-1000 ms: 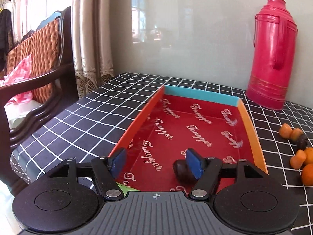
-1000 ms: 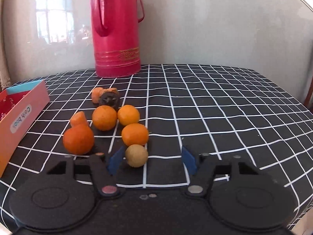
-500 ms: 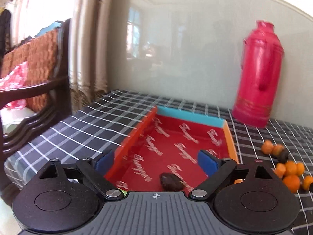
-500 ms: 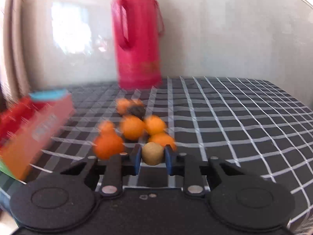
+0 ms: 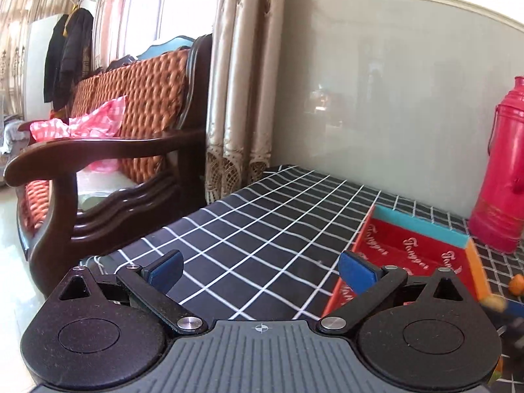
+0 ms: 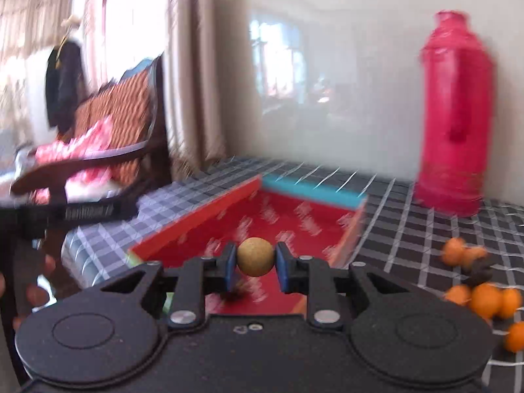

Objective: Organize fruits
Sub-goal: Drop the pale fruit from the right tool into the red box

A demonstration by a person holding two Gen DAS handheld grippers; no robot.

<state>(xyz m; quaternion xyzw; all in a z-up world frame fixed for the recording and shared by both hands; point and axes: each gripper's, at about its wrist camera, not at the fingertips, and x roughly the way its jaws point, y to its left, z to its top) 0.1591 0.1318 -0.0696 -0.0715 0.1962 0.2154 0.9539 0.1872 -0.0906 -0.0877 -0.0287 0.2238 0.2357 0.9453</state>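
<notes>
My right gripper (image 6: 255,263) is shut on a small round tan fruit (image 6: 255,261) and holds it above the near end of the red tray (image 6: 203,219). A dark fruit (image 6: 233,295) lies in the tray just below the fingers. Several orange fruits (image 6: 484,298) and a dark one (image 6: 479,271) lie on the checked cloth to the right. My left gripper (image 5: 258,270) is open and empty, above the cloth left of the tray (image 5: 412,245). The right gripper's tan fruit shows at the left wrist view's right edge (image 5: 494,302).
A red thermos (image 6: 453,114) stands at the wall behind the tray; it also shows in the left wrist view (image 5: 501,177). A wooden armchair (image 5: 98,150) with a pink bag (image 5: 82,124) stands off the table's left edge. Curtains (image 5: 242,75) hang at the back corner.
My right gripper closed on the tan fruit, lifted it and carried it left over the tray. My left gripper left the dark fruit in the tray, opened wider and swung left off the tray.
</notes>
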